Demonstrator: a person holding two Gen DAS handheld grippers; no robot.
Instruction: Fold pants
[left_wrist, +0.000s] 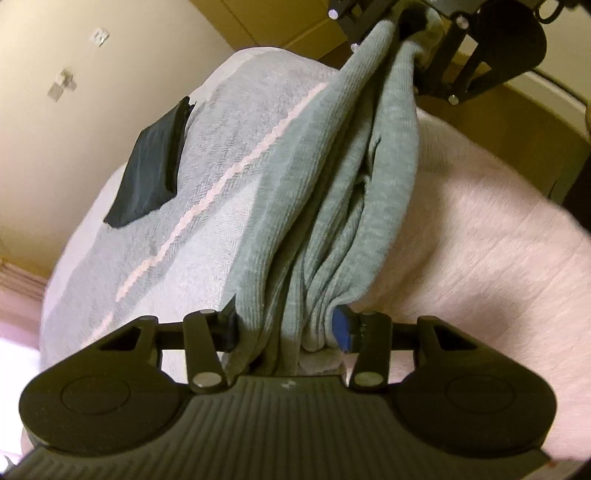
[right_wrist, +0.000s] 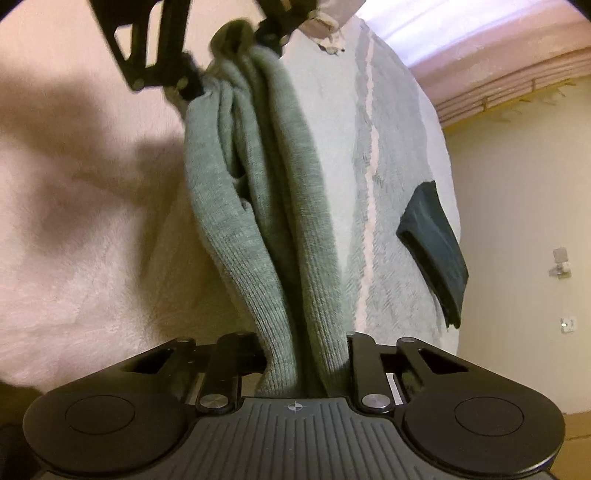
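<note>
Grey-green knit pants (left_wrist: 332, 177) hang bunched and stretched between my two grippers above a bed. My left gripper (left_wrist: 288, 328) is shut on one bunched end of the pants. In the left wrist view the right gripper (left_wrist: 410, 26) shows at the top, clamped on the other end. In the right wrist view the pants (right_wrist: 280, 206) run from my right gripper (right_wrist: 306, 354), shut on the cloth, up to the left gripper (right_wrist: 236, 40) at the top. The fabric hides most of the fingertips.
Under the pants lies a pale grey blanket (left_wrist: 207, 155) with a pink stripe, beside a pink fuzzy blanket (left_wrist: 480, 236). A dark folded garment (left_wrist: 151, 166) rests on the grey blanket, also seen as the dark garment (right_wrist: 436, 243). Cream walls and a wooden bed frame (left_wrist: 517, 118) surround it.
</note>
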